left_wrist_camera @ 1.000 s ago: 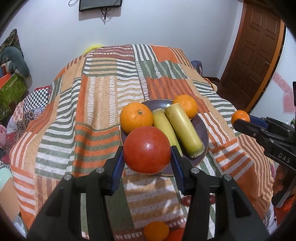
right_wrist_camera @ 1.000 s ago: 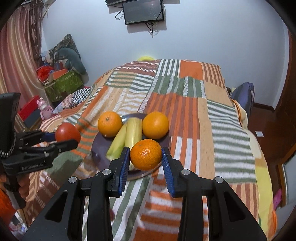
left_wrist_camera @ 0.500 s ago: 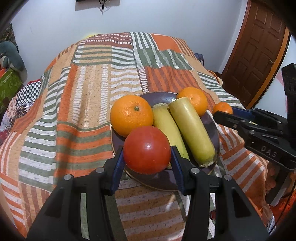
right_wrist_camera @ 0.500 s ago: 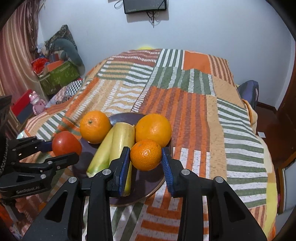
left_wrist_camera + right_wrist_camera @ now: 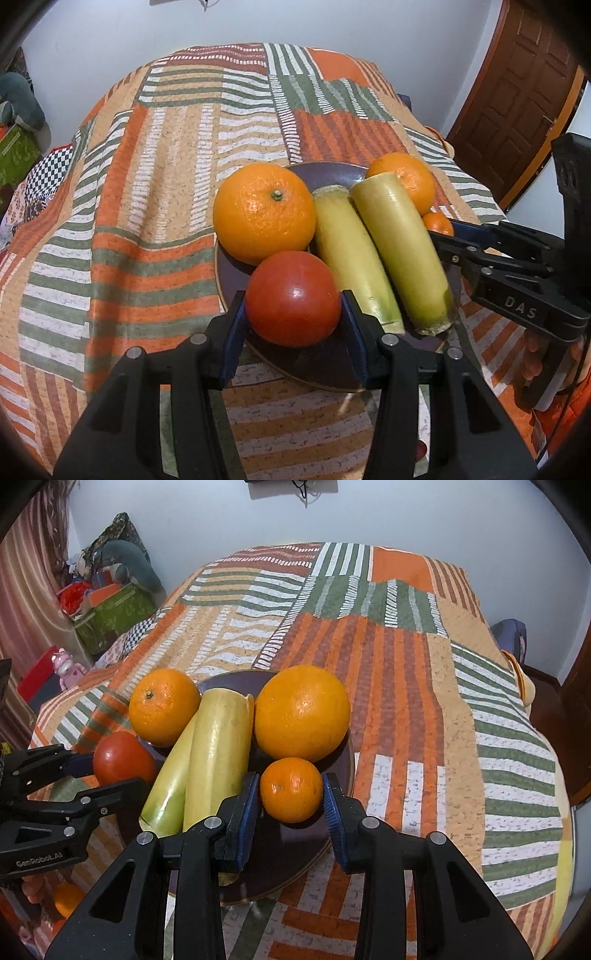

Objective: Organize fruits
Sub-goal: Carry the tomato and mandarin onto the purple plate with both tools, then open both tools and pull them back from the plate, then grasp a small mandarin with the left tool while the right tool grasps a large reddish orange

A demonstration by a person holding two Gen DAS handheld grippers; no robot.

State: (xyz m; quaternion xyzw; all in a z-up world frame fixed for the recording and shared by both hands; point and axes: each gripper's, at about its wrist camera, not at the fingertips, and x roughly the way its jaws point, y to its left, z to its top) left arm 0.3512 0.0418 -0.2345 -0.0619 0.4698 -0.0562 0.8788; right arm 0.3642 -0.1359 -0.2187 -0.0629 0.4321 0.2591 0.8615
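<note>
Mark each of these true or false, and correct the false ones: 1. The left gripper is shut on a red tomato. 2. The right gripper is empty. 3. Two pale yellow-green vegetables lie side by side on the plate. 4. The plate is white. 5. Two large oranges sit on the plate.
1. True: the left gripper is shut on the red tomato.
2. False: the right gripper is shut on a small orange.
3. True: the two pale yellow-green vegetables lie lengthwise, touching, on the plate.
4. False: the plate is dark purple-brown.
5. True: one large orange sits left of the vegetables, the other orange right of them.
</note>
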